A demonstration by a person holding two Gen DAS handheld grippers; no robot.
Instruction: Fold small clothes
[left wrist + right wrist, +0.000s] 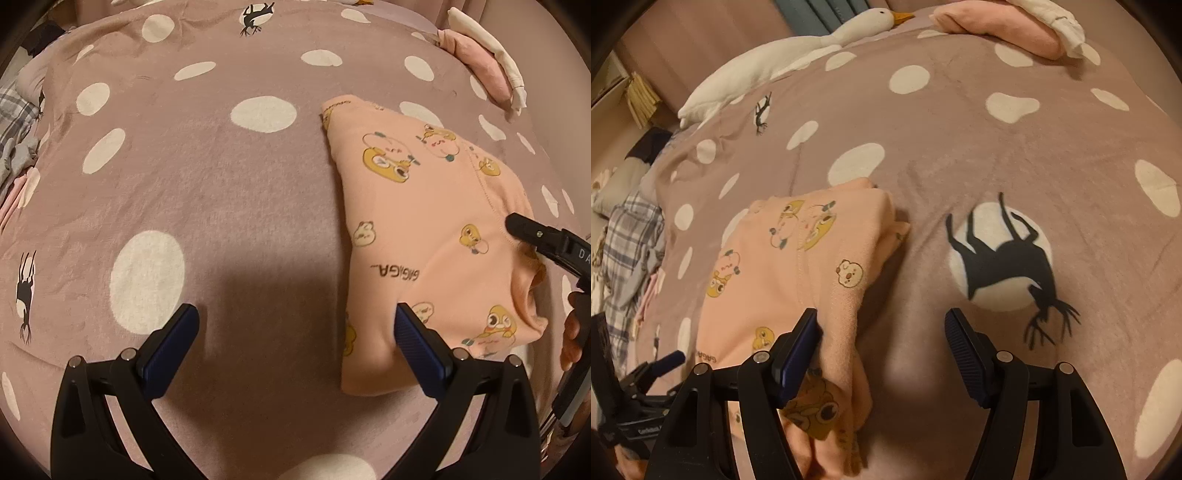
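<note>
Lying folded on fleecy dotted blanket (221, 206), soft peach top (424, 221); L gripper (295, 328) & R gripper (881, 332) fingers apart

A small peach-pink child's garment (436, 229) printed with yellow cartoon ducks and pale round-faced animals lies folded over on itself on the bed. Its layers are stacked unevenly, with a stitched seam running across the top layer and a ribbed opening showing at one edge.

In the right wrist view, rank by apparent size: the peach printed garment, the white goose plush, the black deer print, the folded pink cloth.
1. peach printed garment, though it lies nearest the camera
2. white goose plush
3. black deer print and folded pink cloth: too close to rank
</note>
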